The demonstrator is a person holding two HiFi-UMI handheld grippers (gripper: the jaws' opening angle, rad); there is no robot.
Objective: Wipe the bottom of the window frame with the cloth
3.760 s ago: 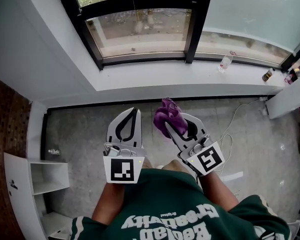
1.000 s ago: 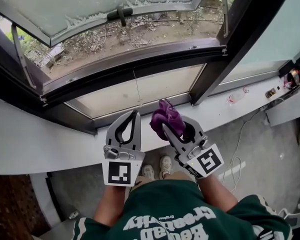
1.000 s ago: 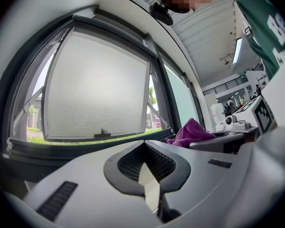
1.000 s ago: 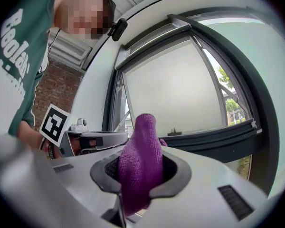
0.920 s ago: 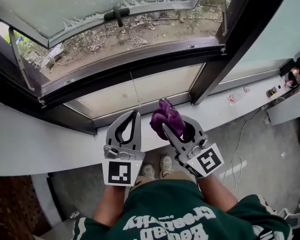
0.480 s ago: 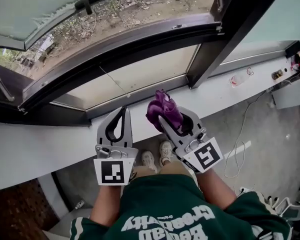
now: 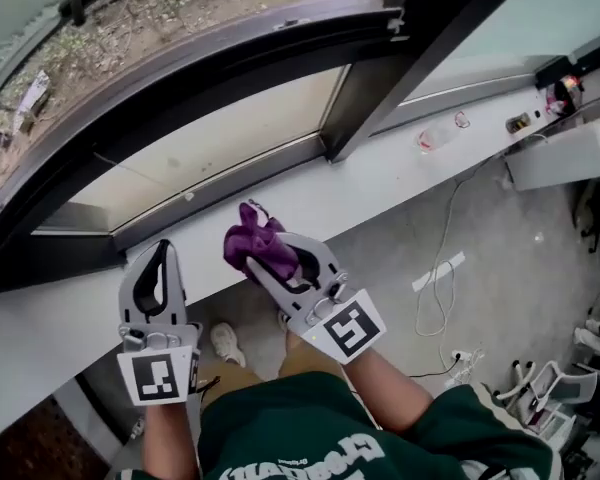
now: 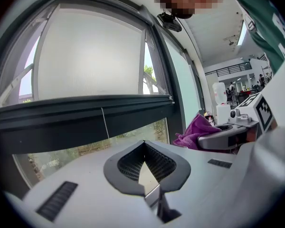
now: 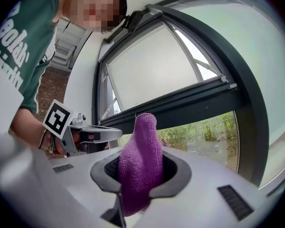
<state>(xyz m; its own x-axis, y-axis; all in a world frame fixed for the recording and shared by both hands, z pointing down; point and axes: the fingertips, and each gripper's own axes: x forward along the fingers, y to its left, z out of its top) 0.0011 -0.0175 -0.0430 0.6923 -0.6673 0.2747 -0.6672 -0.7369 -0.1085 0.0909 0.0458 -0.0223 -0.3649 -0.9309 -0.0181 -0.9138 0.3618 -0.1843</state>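
Observation:
A purple cloth [image 7: 253,247] is bunched in my right gripper [image 7: 264,254], whose jaws are shut on it; in the right gripper view the purple cloth [image 9: 140,160] sticks up out of the gripper [image 9: 141,167]. My left gripper [image 7: 158,270] is shut with nothing in it, and its jaws [image 8: 145,167] meet in the left gripper view. Both grippers hover over the white sill [image 7: 310,198], short of the bottom rail of the dark window frame [image 7: 220,173]. The right gripper with the cloth [image 8: 195,133] also shows in the left gripper view.
A thick dark mullion [image 7: 400,58] rises to the right of the grippers. A plastic bottle [image 7: 435,136] and small items [image 7: 520,122] lie on the sill further right. A white cable [image 7: 440,268] trails on the grey floor below.
The view has swung right and down along the window. Both grippers have shifted left and lower in the head view. The cloth is still held in the right gripper.

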